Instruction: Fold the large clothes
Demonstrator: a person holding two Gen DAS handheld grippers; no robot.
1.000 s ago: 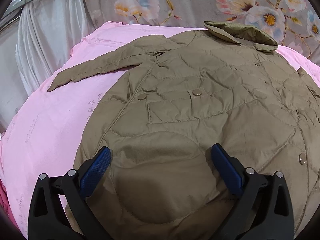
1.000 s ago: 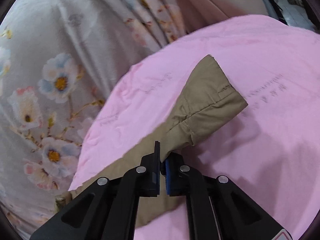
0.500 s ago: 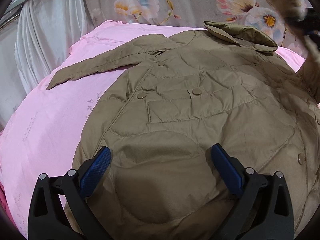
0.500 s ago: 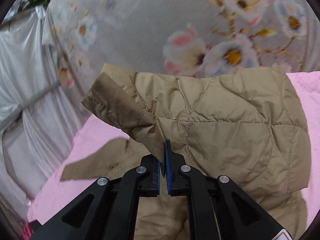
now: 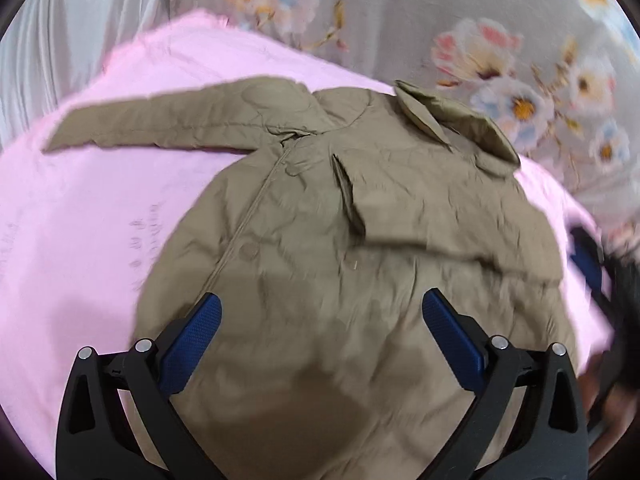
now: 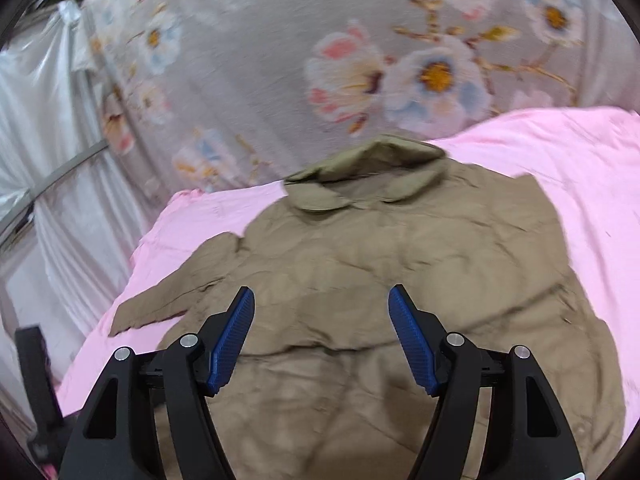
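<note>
A khaki quilted jacket [image 5: 320, 240] lies front up on the pink sheet [image 5: 100, 220], collar [image 5: 452, 124] at the far end. Its right sleeve [image 5: 440, 216] is folded across the chest; the left sleeve [image 5: 160, 124] stretches out flat to the left. My left gripper [image 5: 322, 298] hangs open above the jacket's lower half, holding nothing. My right gripper [image 6: 321, 291] hovers over the jacket [image 6: 400, 260] with its jaws opening and nothing between them. One of its blue pads [image 5: 586, 256] shows blurred at the right edge of the left wrist view.
A grey floral cloth [image 6: 360, 60] hangs behind the bed, and a white curtain [image 6: 60, 160] hangs to the left. A dark upright object [image 6: 32, 380] stands beside the bed at the lower left. Pink sheet [image 6: 580, 160] lies bare right of the jacket.
My right gripper carried the right sleeve up and across onto the chest, then let it go and opened. The left gripper rose and rolled, staying open.
</note>
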